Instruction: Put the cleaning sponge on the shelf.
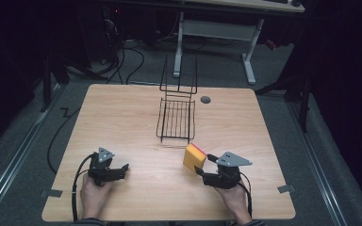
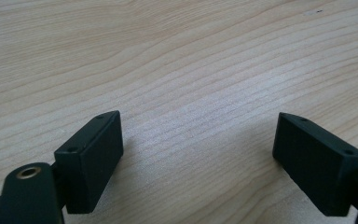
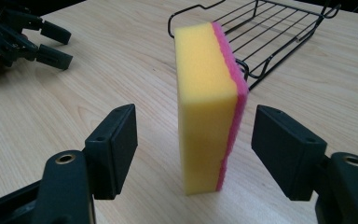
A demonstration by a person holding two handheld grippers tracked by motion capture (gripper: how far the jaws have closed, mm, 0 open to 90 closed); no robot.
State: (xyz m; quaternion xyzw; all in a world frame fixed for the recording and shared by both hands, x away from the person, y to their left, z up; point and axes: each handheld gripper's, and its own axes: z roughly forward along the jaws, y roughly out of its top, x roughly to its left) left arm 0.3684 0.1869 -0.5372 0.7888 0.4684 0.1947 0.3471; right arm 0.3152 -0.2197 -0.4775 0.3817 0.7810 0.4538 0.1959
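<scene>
A yellow sponge (image 1: 193,157) with a pink scouring face stands on edge on the wooden table (image 1: 122,122), just in front of the rack. My right gripper (image 1: 203,164) is open. In the right gripper view the sponge (image 3: 205,107) stands between the two jaws of the right gripper (image 3: 196,140), with a gap on each side, so neither pad touches it. My left gripper (image 1: 124,171) rests low over the table at the front left, open with nothing between its fingers. The left gripper view shows the left gripper (image 2: 198,140) with bare wood between its jaws.
A black wire rack (image 1: 176,120) stands at the middle back of the table, its tall back rising at the far end; it shows behind the sponge as the rack (image 3: 279,32). A round cable hole (image 1: 205,100) lies right of it. The left gripper (image 3: 51,44) shows far off.
</scene>
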